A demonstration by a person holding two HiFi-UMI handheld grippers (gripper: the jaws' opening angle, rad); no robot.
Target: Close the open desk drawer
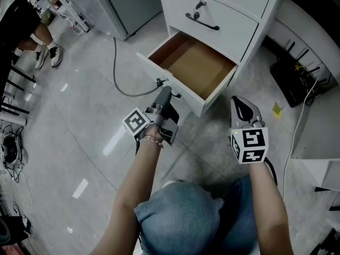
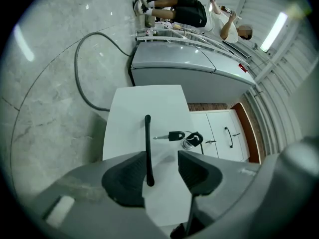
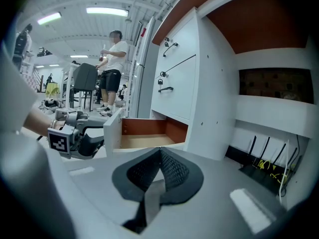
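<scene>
Drawer (image 1: 191, 62) of the table's white drawer unit (image 1: 249, 36) stands pulled well out, the lowest one seen in the head view. It has a white front and walls, and its inside is bare brown board with reddish-brown side panels in the right tool's view (image 3: 144, 133). Its run lies from the unit out toward the person, with the front panel (image 2: 144, 103) facing the left tool. A slim black bar handle (image 2: 147, 148) lies lengthwise along that front, and beside it a black-headed key (image 2: 174, 136) sits in the lock with a ring hanging from it.

The left tool (image 1: 166, 97) is at the front panel, jaws spread wide. The handle passes between them close to one pad (image 2: 124, 176), and neither pad presses on it. The right tool (image 1: 239, 104) hangs apart, off the drawer's open corner, with its jaws closed together on nothing (image 3: 159, 166). The only markings are black-and-white square patterns on each tool's cube (image 1: 136, 122).

Above the open drawer, a shut drawer (image 1: 223, 28) carries a black handle and its own key. A grey cable (image 1: 125, 84) curls over the pale marbled floor (image 1: 79, 116), and a black box with yellow leads (image 1: 297, 81) lies to the right.
</scene>
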